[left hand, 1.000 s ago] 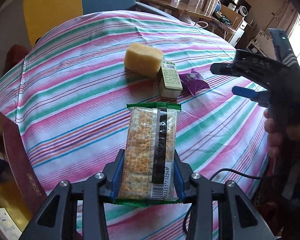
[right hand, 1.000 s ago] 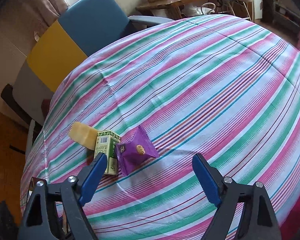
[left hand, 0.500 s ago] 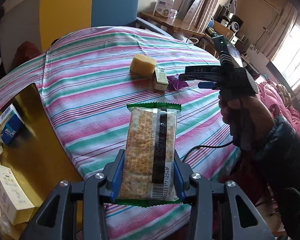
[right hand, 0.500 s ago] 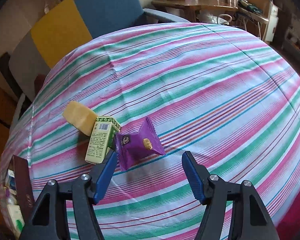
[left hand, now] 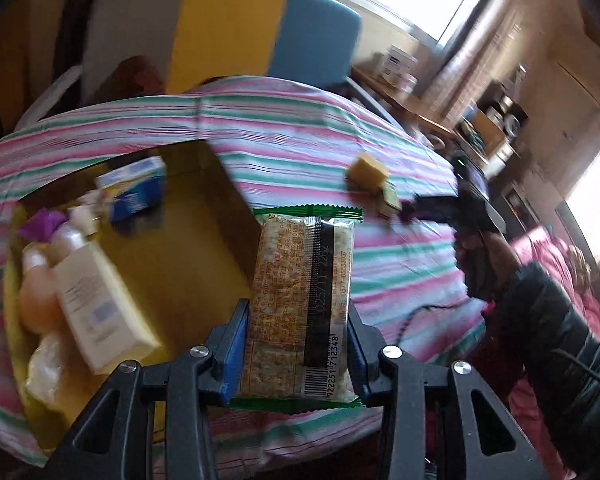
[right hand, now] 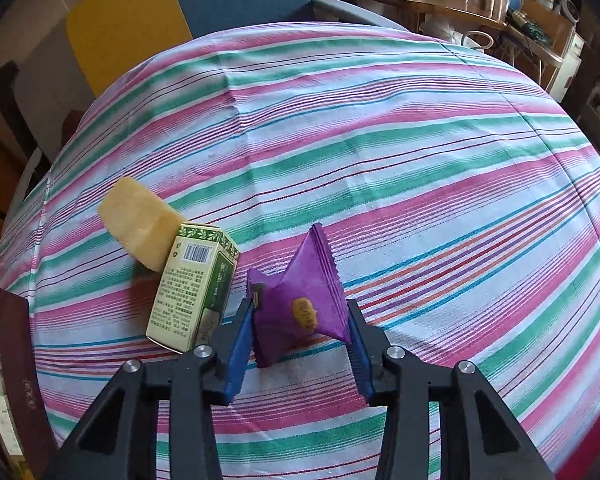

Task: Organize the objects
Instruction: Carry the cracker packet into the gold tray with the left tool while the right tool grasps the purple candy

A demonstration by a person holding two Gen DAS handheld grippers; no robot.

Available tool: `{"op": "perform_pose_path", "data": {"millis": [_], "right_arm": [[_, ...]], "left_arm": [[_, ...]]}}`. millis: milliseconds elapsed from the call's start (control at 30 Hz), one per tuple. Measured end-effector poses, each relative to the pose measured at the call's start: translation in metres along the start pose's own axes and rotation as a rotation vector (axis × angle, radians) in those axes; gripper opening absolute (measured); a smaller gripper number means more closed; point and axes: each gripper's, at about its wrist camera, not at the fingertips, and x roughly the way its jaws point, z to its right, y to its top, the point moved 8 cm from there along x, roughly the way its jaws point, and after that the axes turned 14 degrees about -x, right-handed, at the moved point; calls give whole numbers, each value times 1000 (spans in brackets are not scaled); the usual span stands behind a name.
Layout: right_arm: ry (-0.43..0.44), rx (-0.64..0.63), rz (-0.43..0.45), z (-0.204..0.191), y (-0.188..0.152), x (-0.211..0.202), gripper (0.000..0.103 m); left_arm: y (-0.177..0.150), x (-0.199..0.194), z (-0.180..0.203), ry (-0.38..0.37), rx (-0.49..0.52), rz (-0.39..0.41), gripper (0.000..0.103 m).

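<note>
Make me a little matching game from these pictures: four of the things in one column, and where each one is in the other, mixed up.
Things:
1. cracker packet
2. purple sachet
3. green-and-cream carton
4. blue-and-white box

Places:
A. inside the yellow-lined box
B. clamped in the left gripper
C. lying on the striped cloth against the yellow sponge
D. between the closing jaws of the right gripper

Pairs: 1-B, 2-D, 3-C, 4-A
</note>
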Motion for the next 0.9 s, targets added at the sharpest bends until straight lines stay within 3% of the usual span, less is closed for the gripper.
{"op": "perform_pose_path", "data": {"millis": [167,300,667,900], "right_arm": [[-18,-1,7,1,-2,-5,41],[-22,12,16,4,-2,-10,41],[-30,1,27,1,0,-14,41],[-31,-2,31,-1,2,-14,41]], "left_arm": [[23,-15,-55,50,-172,44,43],[37,-9,-71,64,-223,49,43],[72,57,-95,230,-265,-6,43],[75,91,-103,335,-268,-66,43]]}}
